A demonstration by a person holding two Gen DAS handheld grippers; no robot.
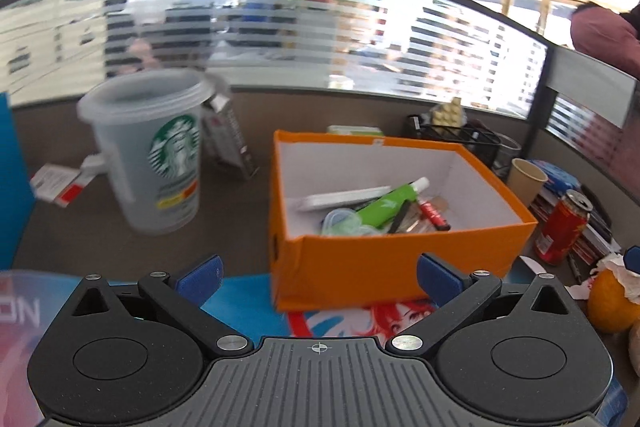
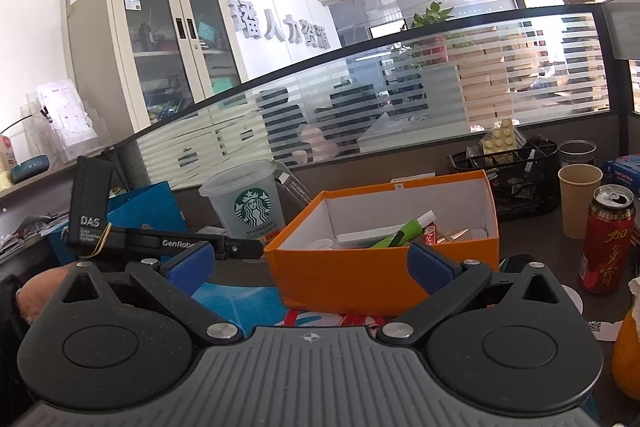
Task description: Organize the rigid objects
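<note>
The translucent plastic Starbucks cup (image 1: 154,151) stands upright on the grey desk (image 1: 224,215), left of the orange cardboard box (image 1: 384,227). It looks light, stiff and slick, so grip mid-wall. The left gripper (image 1: 318,277) and right gripper (image 2: 308,265) gape, empty.

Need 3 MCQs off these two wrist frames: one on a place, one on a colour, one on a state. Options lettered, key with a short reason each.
1. The Starbucks cup in the left wrist view stands:
A. inside the box
B. left of the box
C. on the can

2. The outside of the open box is:
A. orange
B. black
C. green

3. The right gripper is:
A. shut on a pen
B. shut on the cup
C. open, nothing between its pads

Key: B, the cup stands on the desk left of the box; A, its outer walls are orange; C, the blue pads stand wide apart with nothing held.
</note>
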